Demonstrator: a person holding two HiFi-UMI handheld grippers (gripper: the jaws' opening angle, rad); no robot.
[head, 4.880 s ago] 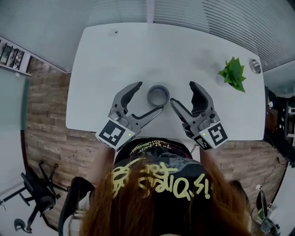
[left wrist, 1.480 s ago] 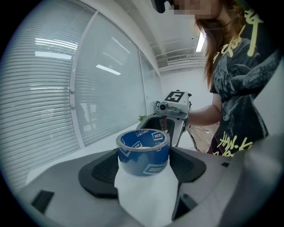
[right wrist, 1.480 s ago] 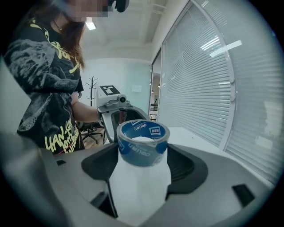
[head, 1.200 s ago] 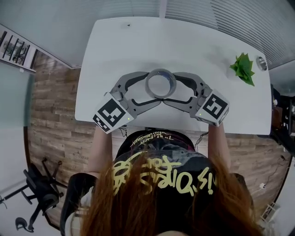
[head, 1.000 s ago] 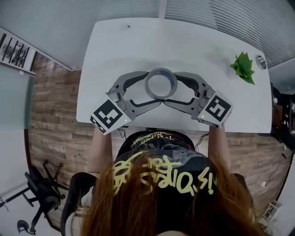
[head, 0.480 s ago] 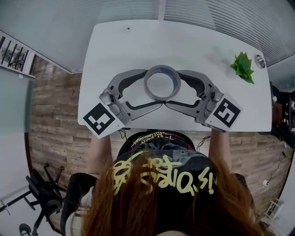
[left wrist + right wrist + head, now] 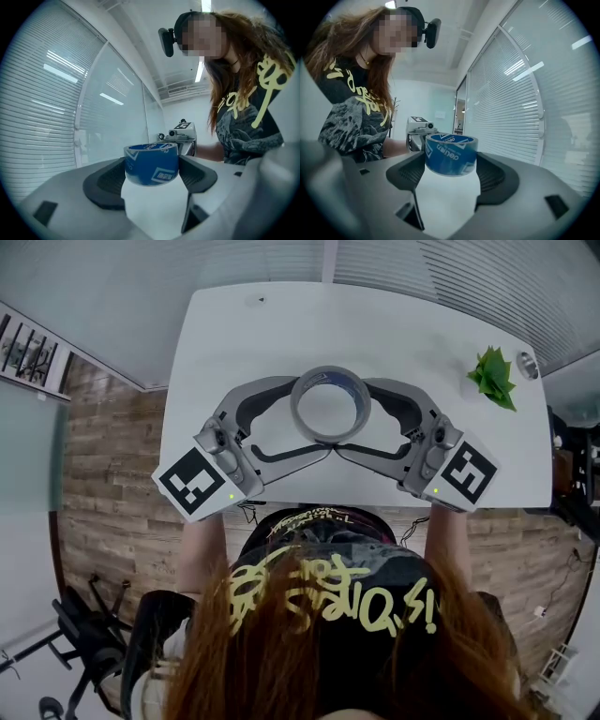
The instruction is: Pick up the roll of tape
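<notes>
**Tape roll gripped from both sides above the table**

The person's black shirt [image 7: 328, 601] with yellow print fills the foreground. Just beyond it, the left gripper [image 7: 307, 418] and the right gripper [image 7: 352, 418] face each other. Each has its jaws spread wide and clamped on opposite sides of the blue roll of tape [image 7: 330, 374]. The roll lies flat between them, held above the white table [image 7: 281, 324]. Farther off, a small green plant [image 7: 494, 379] stands near the table's right corner.
</notes>
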